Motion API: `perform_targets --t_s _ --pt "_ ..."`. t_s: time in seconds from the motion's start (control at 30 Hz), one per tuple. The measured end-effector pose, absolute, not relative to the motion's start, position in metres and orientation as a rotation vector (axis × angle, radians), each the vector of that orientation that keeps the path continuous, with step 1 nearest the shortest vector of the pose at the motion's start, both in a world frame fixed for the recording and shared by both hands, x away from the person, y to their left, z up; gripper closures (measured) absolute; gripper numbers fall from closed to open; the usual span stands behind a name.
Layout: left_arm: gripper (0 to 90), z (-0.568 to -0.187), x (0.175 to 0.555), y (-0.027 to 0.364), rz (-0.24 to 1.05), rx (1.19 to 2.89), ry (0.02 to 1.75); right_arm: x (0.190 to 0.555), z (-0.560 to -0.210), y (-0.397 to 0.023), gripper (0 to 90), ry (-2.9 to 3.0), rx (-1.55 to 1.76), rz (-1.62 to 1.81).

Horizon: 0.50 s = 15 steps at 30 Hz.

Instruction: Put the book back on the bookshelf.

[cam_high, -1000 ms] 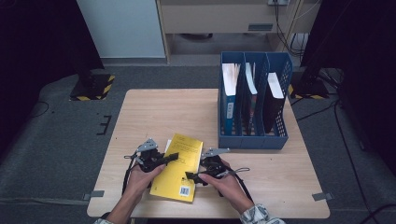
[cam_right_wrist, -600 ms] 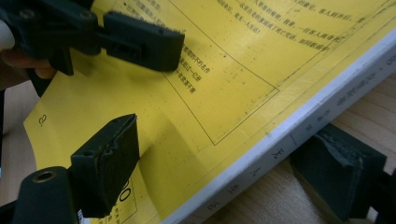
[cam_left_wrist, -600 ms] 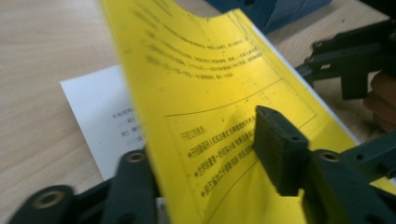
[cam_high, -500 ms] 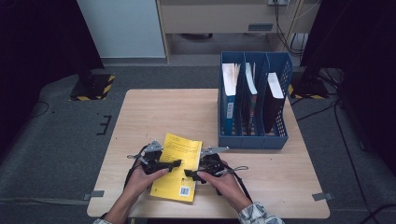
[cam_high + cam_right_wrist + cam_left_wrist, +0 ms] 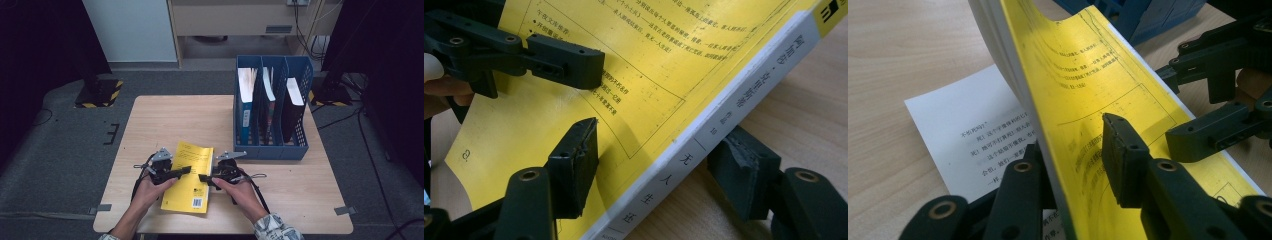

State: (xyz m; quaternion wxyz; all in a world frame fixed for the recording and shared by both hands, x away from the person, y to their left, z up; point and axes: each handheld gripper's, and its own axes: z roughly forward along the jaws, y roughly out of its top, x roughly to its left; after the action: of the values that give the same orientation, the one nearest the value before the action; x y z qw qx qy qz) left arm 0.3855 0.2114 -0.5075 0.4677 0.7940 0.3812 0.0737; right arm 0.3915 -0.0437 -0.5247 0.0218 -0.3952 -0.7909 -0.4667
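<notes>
A yellow paperback book (image 5: pixel 190 180) lies at the table's near middle between both hands. My left gripper (image 5: pixel 182 171) is at its left, page-edge side. In the left gripper view my left gripper (image 5: pixel 1073 140) has its jaws pressed on the lifted yellow cover (image 5: pixel 1088 75) and the block of pages beneath it; they have just been closing. One white printed page (image 5: pixel 963 125) stays flat on the table. My right gripper (image 5: pixel 204 178) straddles the spine edge. In the right gripper view my right gripper (image 5: pixel 659 135) has jaws just closing, with small gaps left around the spine (image 5: pixel 704 145).
A blue three-slot file holder (image 5: pixel 270 147) with books and papers stands at the table's far right. The wooden table (image 5: pixel 170 120) shows bare wood behind and left of the book. Cables trail from both grippers towards the front edge.
Both hands have kept nearly the same place at the book's two sides. The right gripper's jaws have narrowed around the spine edge. The book's left edge looks slightly raised.
</notes>
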Motion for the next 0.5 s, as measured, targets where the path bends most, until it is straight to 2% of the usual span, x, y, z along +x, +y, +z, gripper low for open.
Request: perform_targets --t_s 0.13,0.5 --pt "74.0 -0.502 0.384 0.213 0.210 1.917 0.912 0.392 -0.517 -0.045 42.4 -2.452 -1.219 -1.484" --pt "77.7 -0.490 0.382 0.217 0.237 1.873 0.878 0.395 -0.498 -0.045 45.1 -2.529 -1.155 -1.493"
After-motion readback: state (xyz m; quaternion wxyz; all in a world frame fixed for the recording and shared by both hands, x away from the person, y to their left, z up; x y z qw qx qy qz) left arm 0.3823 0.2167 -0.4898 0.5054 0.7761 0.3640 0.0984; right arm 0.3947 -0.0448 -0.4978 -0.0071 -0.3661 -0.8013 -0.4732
